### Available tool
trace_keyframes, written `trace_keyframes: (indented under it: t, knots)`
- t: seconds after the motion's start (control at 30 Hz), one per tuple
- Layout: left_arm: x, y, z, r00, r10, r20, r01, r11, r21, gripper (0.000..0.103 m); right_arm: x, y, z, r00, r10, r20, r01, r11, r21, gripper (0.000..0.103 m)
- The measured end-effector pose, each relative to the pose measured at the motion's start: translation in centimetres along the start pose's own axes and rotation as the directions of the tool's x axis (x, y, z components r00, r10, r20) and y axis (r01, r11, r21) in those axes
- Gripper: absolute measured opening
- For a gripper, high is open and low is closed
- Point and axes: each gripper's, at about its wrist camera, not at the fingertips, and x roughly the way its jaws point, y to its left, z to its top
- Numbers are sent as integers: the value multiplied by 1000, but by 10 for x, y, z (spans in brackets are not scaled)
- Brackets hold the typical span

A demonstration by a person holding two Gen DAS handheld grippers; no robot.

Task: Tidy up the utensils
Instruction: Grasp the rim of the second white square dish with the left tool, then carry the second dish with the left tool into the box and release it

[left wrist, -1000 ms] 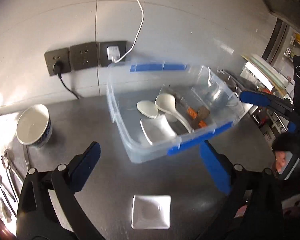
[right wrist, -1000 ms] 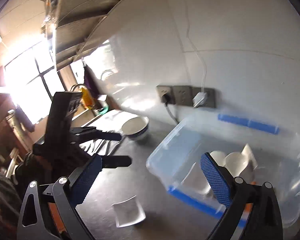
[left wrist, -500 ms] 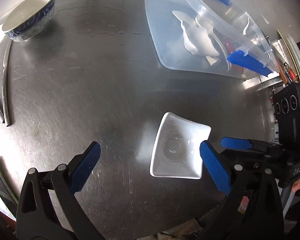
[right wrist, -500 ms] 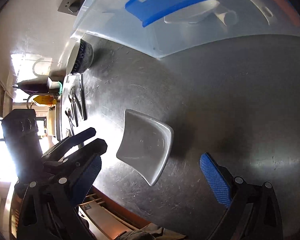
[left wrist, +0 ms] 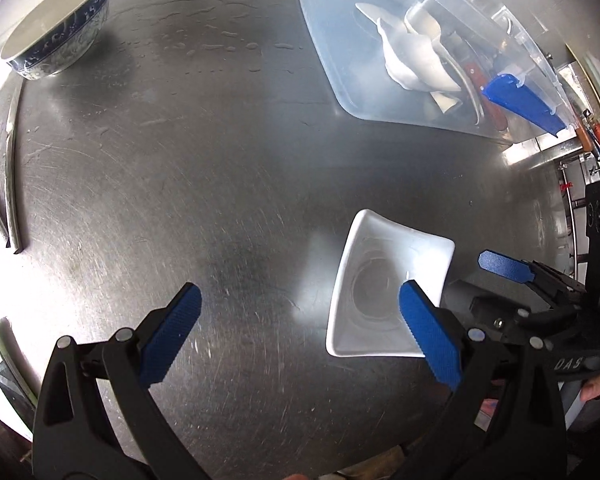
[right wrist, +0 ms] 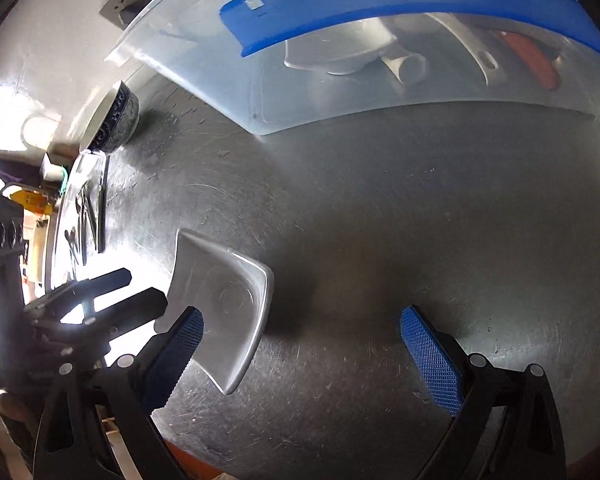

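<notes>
A scratched steel worktop [left wrist: 220, 168] carries a clear storage bin [left wrist: 340, 60] toward its back edge, already holding white spoons and dishes. Still out are a square white dish [left wrist: 384, 280] near the front edge, a patterned bowl [left wrist: 56, 28] at the back left corner and cutlery [right wrist: 85, 216] along the left edge. The left gripper [left wrist: 300, 336] and right gripper [right wrist: 300, 352] flank the dish, fingers spread wide, holding nothing.
</notes>
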Motion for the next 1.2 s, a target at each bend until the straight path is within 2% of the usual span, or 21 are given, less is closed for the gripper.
trace_keyframes:
  t: [0.07,0.17,0.27,0.4,0.43,0.5,0.53,0.6,0.67,0.73,0.8,0.83,0.87,0.9,0.93,0.97,1.0,1.03,1.1,1.2]
  knots:
    - [-1,6,4,1000,-21,3,21,1000,-18,95,3,3,-2,1000,-3,-13,3,1000,-5,98]
    - [-3,17,6,998,-59,-14,59,997,-51,95,13,6,-1,997,-55,-58,56,998,10,98]
    - [4,16,10,997,-41,-66,40,999,-25,95,16,-8,-3,992,-66,-111,73,995,62,84]
    - [16,15,12,991,28,-132,-28,1000,3,95,15,-14,1,991,-65,-120,77,993,94,84]
    - [18,12,12,989,28,-143,-25,999,26,92,15,-16,1,991,-56,-119,69,991,113,84]
    - [21,5,11,986,30,-164,-20,998,66,76,15,-17,4,991,-46,-123,62,990,129,83]
    - [23,2,10,985,36,-172,-23,997,78,73,15,-18,5,992,-43,-121,59,989,132,82]
    - [27,-2,10,982,44,-184,-26,995,99,67,13,-15,6,992,-29,-124,45,990,134,72]
    - [30,-6,10,980,46,-196,-23,993,118,62,14,-13,8,991,-16,-133,35,990,137,67]
    - [31,-12,9,979,46,-199,-18,990,141,57,16,-10,9,989,16,-144,4,991,135,58]
    - [32,-17,8,978,28,-206,3,989,151,47,18,-6,9,987,36,-160,-17,993,119,47]
    - [32,-19,9,977,22,-210,10,989,149,45,20,-2,9,985,50,-164,-32,993,112,42]
    - [33,-20,10,977,14,-213,19,989,149,42,22,3,10,984,63,-168,-46,993,104,33]
    - [34,-22,10,976,-5,-219,38,988,147,33,23,7,11,983,75,-168,-60,994,93,23]
    - [34,-25,11,975,-21,-223,54,988,145,29,23,10,11,983,81,-167,-68,994,81,19]
    - [35,-29,11,974,-30,-224,65,987,149,21,23,13,11,982,89,-167,-77,994,74,13]
    - [35,-33,10,974,-33,-223,69,985,158,14,23,14,11,983,83,-165,-72,995,69,11]
    - [35,-37,9,974,-32,-223,70,984,163,11,23,15,11,983,80,-162,-70,995,67,11]
    - [35,-44,7,976,-15,-216,53,984,170,10,23,14,12,983,80,-163,-71,995,64,10]
    - [29,-50,1,976,-34,-216,69,985,156,8,14,12,11,985,72,-159,-65,997,47,8]
